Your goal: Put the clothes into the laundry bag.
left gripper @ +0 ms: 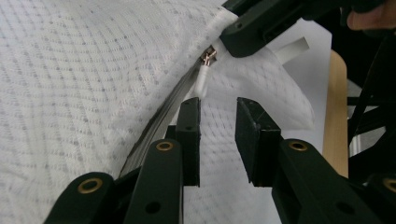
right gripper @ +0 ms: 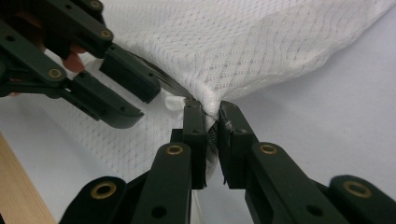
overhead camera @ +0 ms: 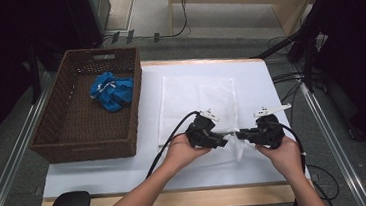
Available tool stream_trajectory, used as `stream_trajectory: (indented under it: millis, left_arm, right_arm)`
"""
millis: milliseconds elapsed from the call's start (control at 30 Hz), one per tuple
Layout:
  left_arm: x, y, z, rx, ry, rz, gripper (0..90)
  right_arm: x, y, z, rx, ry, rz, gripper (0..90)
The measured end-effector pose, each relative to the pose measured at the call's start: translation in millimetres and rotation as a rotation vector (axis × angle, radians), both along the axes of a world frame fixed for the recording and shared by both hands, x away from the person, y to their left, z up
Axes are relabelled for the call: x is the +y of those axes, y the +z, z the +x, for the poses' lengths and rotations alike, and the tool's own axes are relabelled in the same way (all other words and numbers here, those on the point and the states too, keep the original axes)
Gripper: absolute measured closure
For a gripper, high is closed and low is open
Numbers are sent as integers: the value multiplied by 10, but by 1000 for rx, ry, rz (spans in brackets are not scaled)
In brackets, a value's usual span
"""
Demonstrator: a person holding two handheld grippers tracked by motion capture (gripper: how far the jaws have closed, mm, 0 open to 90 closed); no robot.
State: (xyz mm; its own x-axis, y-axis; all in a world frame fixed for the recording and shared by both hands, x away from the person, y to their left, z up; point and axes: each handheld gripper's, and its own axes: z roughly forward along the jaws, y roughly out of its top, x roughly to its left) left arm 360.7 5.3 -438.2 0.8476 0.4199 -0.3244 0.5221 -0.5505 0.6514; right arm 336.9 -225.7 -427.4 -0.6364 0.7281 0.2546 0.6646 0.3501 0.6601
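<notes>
While the mesh laundry bag (overhead camera: 196, 102) lies flat on the table (overhead camera: 254, 76):
Right gripper (right gripper: 212, 122): jaws clamped on bag corner, anchoring it.
Left gripper (left gripper: 217, 109): jaws parted, empty, near zipper pull (left gripper: 208, 57).

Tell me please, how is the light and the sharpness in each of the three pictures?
High view: table evenly lit, room edges dark, slightly soft overall. Left gripper view: mesh bag bright, its weave blurs toward the upper left; zipper pull fairly sharp. Right gripper view: right gripper sharp where it pinches the mesh, the near jaws dark against it.
</notes>
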Motion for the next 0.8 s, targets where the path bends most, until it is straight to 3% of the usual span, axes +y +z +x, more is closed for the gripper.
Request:
stream_trajectory:
  millis: [467,800]
  left_arm:
    - [-107,-104,89,-9,-9,26,704]
    - [-176,-72,86,-1,-22,17,788]
  right_arm:
    - [35,7,-5,-2,17,1,837]
    - [57,-3,-11,7,27,2,839]
